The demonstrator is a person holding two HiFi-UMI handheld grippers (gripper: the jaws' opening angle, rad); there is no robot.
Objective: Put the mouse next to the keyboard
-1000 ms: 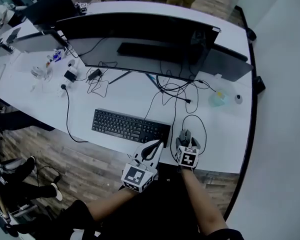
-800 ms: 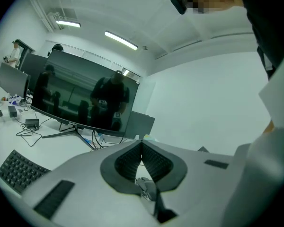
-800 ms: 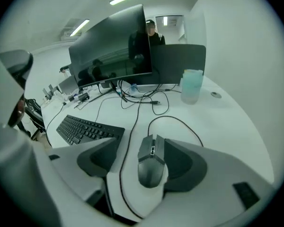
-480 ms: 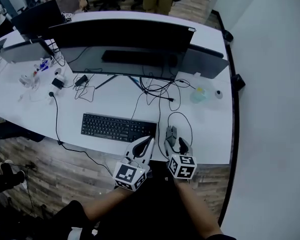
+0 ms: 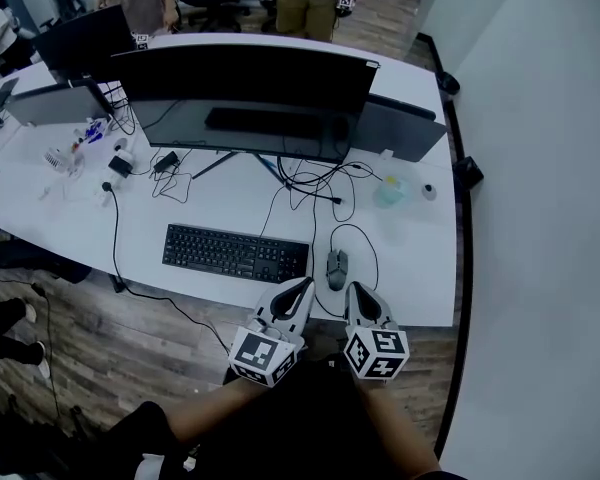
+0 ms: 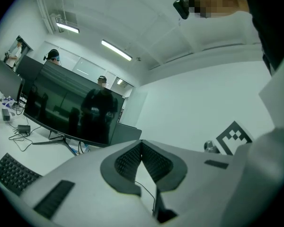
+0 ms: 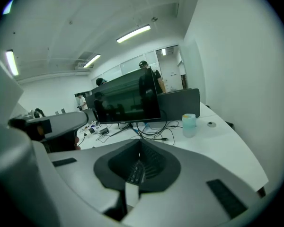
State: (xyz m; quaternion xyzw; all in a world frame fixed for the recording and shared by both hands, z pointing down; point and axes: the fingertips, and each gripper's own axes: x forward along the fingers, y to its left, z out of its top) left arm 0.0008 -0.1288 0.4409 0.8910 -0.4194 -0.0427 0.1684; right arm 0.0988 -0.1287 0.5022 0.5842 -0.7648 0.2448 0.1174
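The dark grey wired mouse (image 5: 337, 266) lies on the white desk (image 5: 410, 268), just right of the black keyboard (image 5: 235, 253) and apart from both grippers. My right gripper (image 5: 356, 291) hangs at the desk's front edge just below the mouse. Its jaws are closing and meet at the tips with nothing between them, as the right gripper view (image 7: 139, 144) also shows. My left gripper (image 5: 302, 287) is beside it, near the keyboard's right end, shut and empty. In the left gripper view (image 6: 142, 144) its jaws touch.
A wide dark monitor (image 5: 250, 98) stands behind the keyboard, with tangled black cables (image 5: 315, 183) under it. A pale green cup (image 5: 390, 190) and a small round object (image 5: 428, 192) sit at the right. Small gadgets (image 5: 110, 153) lie at the left. People stand beyond the desk.
The right gripper has left the mouse, drawn back to the desk's front edge and shut. The mouse stays beside the keyboard. The left gripper has barely moved.
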